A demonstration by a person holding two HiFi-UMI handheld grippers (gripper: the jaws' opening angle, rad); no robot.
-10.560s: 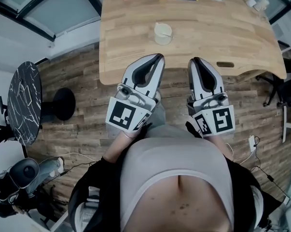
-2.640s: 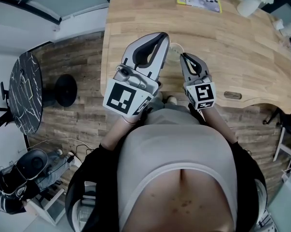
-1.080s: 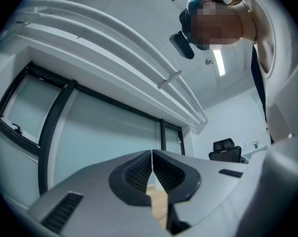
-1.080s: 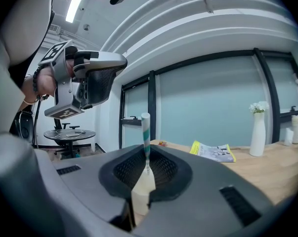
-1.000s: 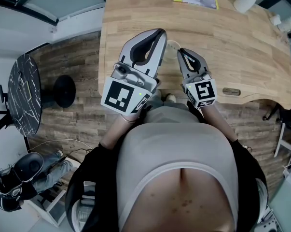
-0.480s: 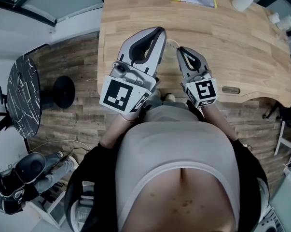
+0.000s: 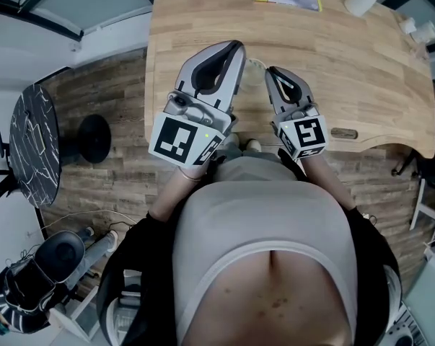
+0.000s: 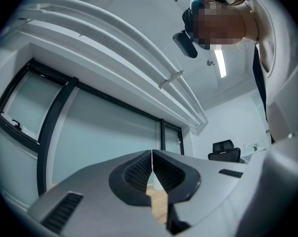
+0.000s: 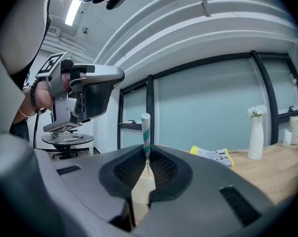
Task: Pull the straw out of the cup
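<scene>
Straw [image 9: 146, 132]: is standing upright in the cup, its striped upper part rising above the right claw's tips.
Cup [image 9: 140, 194]: is sitting on the tabletop near its front edge, showing pale through the gap below the right claw's pads; nothing is steadying it.
Risk, cup: as I judge it, a pull drifting sideways instead of straight up could be dragging the light cup along or tipping it, with the straw rubbing on the rim.
Risk, straw: it looks like paper, so it could be creasing under too hard a pinch, or slipping through too slack a one.
Right claw [image 9: 147, 154]: is pointing level, jaws almost together and clamping the straw low on its visible length.
Left claw [image 8: 152, 154]: is hovering raised beside the cup, jaws pressed together with nothing between them, touching nothing.
Tabletop [image 7: 347, 56]: is carrying a booklet [image 9: 210, 154] and a white vase [image 9: 256, 135], both well apart from the cup.
</scene>
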